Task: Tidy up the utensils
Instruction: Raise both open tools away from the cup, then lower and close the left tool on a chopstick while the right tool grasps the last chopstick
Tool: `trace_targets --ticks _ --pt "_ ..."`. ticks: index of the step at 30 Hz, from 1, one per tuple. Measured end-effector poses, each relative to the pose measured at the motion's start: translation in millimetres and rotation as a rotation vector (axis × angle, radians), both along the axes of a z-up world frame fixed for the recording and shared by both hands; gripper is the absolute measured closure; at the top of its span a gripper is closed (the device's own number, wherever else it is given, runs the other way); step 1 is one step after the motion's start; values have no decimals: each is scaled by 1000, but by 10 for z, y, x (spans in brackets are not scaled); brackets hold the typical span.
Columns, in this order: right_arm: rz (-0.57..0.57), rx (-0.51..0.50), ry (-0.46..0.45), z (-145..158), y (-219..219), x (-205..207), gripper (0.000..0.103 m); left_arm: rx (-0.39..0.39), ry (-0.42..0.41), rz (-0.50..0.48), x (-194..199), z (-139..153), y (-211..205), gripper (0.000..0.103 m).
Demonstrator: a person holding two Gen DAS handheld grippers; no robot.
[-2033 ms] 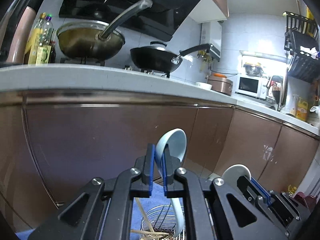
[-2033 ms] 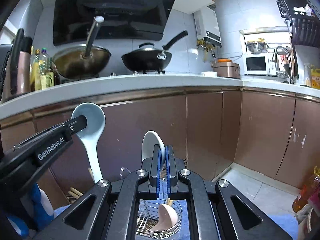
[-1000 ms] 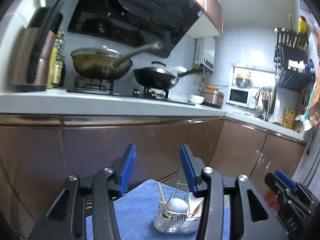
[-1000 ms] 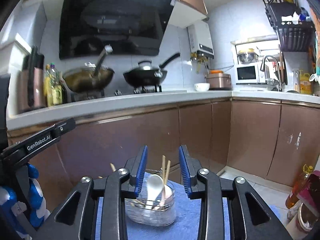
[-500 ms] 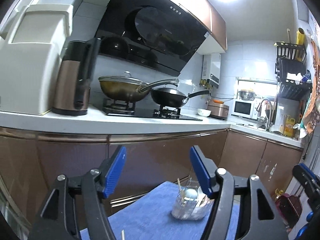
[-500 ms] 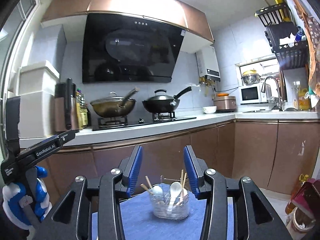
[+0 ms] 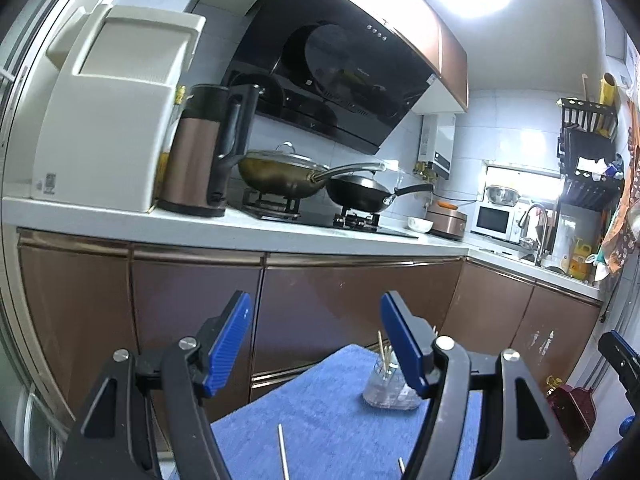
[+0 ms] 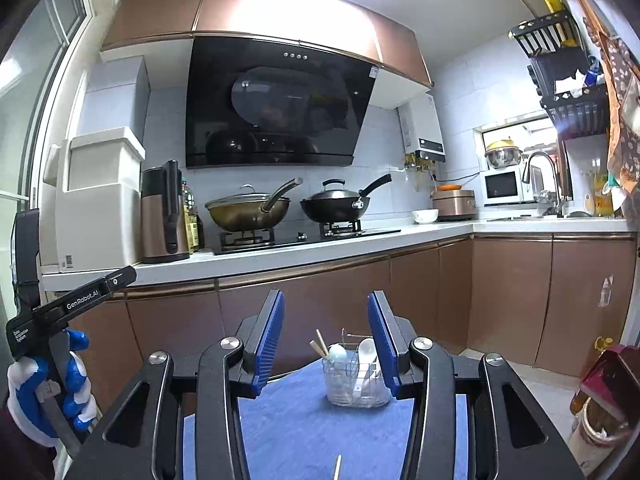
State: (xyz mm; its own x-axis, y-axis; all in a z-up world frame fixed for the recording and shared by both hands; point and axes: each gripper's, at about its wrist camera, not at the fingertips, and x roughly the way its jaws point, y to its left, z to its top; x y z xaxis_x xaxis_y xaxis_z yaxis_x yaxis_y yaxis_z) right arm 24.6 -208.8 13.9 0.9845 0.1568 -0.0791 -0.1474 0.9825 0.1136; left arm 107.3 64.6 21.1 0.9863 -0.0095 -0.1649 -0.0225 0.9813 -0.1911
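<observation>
Both tools are seen held apart from the utensils, with nothing between their blue pads. The left tool (image 7: 316, 340) is spread wide, and the right tool (image 8: 326, 340) is likewise parted and empty. The left tool's body is also seen at the left edge of the right wrist view, gripped by a hand in a blue and white glove (image 8: 44, 392).

A blue cloth (image 8: 304, 428) is spread over the table. Toward its far edge a clear holder with a wire basket (image 8: 358, 384) is stood upright. Two white spoons (image 8: 366, 354) and wooden chopsticks (image 8: 320, 346) are held inside it, their upper ends projecting above the rim. In the left wrist view the same holder (image 7: 386, 392) is partly hidden behind the tool's right finger.

Loose chopsticks (image 7: 283, 456) are left lying on the near part of the cloth, well apart from the holder; only short lengths are visible.

Behind the table, a counter (image 8: 280, 252) with brown cabinets is noted, carrying a covered wok (image 8: 248, 212), a black pan (image 8: 336, 204) and a kettle (image 8: 164, 212).
</observation>
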Motion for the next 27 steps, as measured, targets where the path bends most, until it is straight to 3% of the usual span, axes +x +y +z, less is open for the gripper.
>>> trace_targets --ticks 9,13,18,23,27 --pt "15 -13 41 -139 73 -41 58 8 75 3 -25 -231 84 37" --pt "30 -9 116 -280 58 98 58 -1 157 -26 119 -417 72 37" --pt "54 24 326 -659 12 522 58 -11 359 -89 530 -839 28 37" --pt "122 74 613 -1286 23 1090 58 -29 593 -169 1000 -1356 4 37" --pt "173 117 794 -1765 71 1447 58 -35 733 -204 1308 -1727 -9 38"
